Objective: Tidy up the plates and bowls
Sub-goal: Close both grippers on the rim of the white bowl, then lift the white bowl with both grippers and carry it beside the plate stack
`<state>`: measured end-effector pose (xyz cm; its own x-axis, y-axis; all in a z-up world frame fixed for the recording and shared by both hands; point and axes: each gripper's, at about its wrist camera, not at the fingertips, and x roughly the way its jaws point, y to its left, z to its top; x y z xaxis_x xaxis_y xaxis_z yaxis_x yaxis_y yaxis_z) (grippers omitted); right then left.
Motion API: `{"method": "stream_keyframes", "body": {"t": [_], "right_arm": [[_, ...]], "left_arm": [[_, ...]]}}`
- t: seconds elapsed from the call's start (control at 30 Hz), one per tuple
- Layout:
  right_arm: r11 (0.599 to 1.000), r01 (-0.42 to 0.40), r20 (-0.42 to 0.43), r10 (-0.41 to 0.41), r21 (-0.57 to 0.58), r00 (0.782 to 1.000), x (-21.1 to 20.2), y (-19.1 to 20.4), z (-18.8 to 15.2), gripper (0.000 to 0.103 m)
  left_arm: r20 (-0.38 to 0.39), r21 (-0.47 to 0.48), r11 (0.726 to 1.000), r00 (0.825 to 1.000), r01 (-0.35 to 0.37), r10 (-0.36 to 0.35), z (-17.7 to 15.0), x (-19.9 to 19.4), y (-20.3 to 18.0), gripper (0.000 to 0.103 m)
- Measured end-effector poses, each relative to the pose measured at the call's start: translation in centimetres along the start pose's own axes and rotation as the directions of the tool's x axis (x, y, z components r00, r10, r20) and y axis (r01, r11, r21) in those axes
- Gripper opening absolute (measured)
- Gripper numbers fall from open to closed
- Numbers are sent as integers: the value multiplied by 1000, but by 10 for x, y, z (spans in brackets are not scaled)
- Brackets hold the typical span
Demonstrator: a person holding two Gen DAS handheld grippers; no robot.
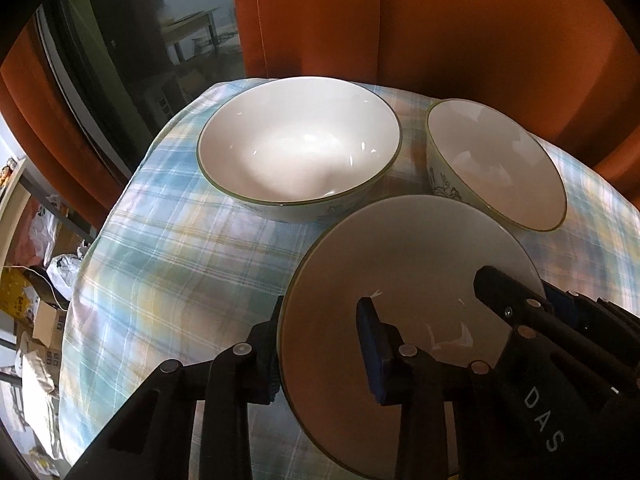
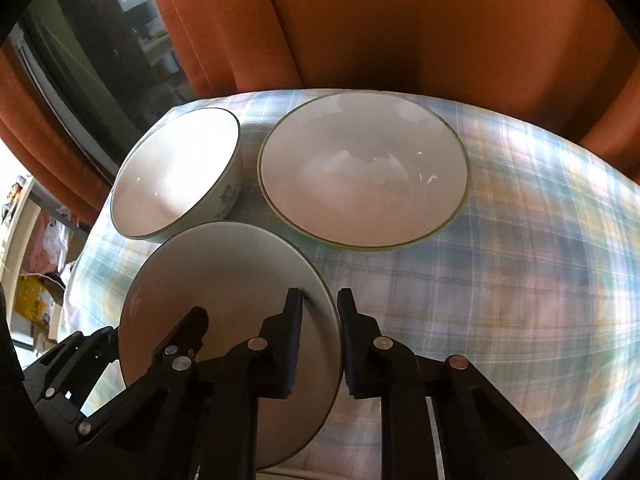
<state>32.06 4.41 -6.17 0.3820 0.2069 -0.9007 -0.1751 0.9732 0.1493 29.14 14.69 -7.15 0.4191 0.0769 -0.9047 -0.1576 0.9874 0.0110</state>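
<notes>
A round table under a pale blue plaid tablecloth (image 1: 168, 248) fills both views, with rust-orange curtains (image 1: 420, 20) hanging behind it and a dark window (image 1: 120, 40) to the left. On the cloth stand three white bowls with thin green rims. The wide shallow bowl (image 1: 300, 152) sits toward the far edge, and a deeper bowl with a leaf pattern on its outside (image 1: 496, 164) stands just beside it; in the right wrist view their order is reversed, the deep one on the left. The nearest bowl (image 1: 400, 280) lies in front of the gap between them, very close to both, and both claws have it by opposite rims. The left gripper (image 1: 320, 344) is pinched narrow on its left wall, one blue pad inside and one outside. The right gripper (image 2: 320, 340) is pinched the same way on the right wall, pads pressing the rim from either side.
</notes>
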Motion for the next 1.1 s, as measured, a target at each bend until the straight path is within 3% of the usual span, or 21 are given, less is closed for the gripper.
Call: {"method": "stream_keyframes", "body": {"t": [0.3, 0.6, 0.87, 1.1], "right_arm": [[999, 42, 0, -42, 0, 999, -17, -2, -1, 21], [996, 85, 66, -87, 39, 994, -66, -8, -8, 21], [985, 130, 115, -142, 113, 983, -107, -26, -24, 21], [980, 139, 148, -160, 144, 976, -142, -42, -47, 22]], "left_arm": [[18, 21, 1000, 1000, 20, -21, -4, -18, -6, 32], [85, 62, 996, 994, 65, -70, -9, -64, -23, 32], [125, 127, 985, 983, 116, -132, -26, -102, -45, 32], [157, 152, 981, 977, 118, -141, -46, -132, -63, 32]]}}
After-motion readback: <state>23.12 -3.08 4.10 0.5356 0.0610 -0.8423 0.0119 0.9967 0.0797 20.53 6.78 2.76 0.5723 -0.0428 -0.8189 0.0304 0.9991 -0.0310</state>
